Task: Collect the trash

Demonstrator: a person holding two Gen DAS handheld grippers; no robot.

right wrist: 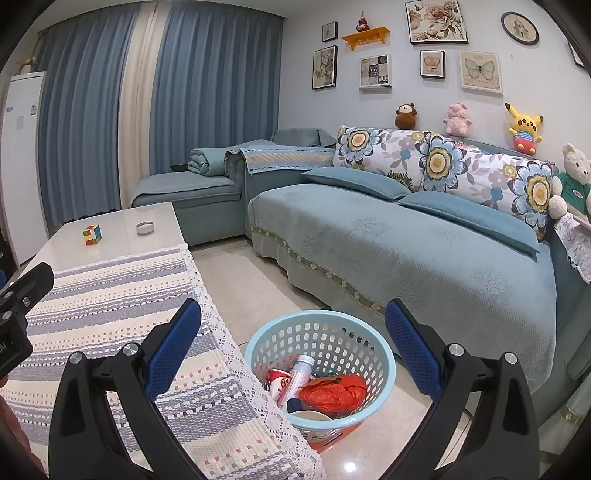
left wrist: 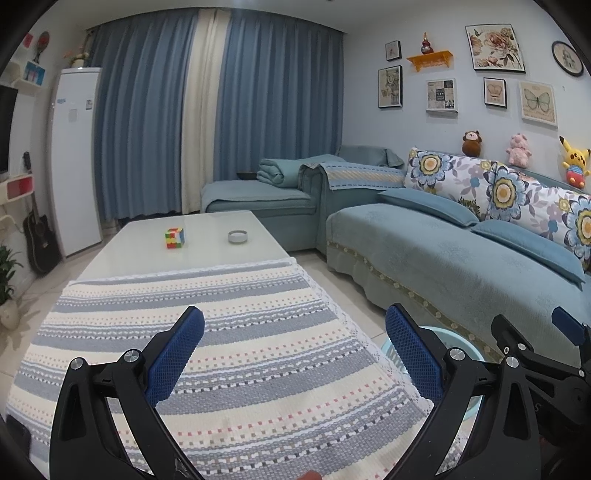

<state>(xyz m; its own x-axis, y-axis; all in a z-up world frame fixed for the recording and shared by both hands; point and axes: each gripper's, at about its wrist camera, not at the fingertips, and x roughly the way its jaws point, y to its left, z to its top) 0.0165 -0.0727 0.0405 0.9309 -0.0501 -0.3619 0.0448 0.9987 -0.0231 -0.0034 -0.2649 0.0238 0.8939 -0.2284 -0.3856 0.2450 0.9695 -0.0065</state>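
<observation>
We hold both the left gripper [left wrist: 294, 350] and the right gripper [right wrist: 293, 345] spread apart, empty. Trash lies inside the pale blue perforated plastic basket [right wrist: 380, 373] on the floor: a crumpled orange plastic bag [right wrist: 332, 391], light, soft; pinch a fold.

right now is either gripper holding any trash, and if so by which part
Nothing is held. The left gripper is open over the striped tablecloth; the right gripper is open above the basket of trash.

We are standing in a home living room: teal sofa [right wrist: 388, 236], coffee table [left wrist: 184, 236], curtains [left wrist: 221, 110], framed pictures [right wrist: 436, 22].
</observation>
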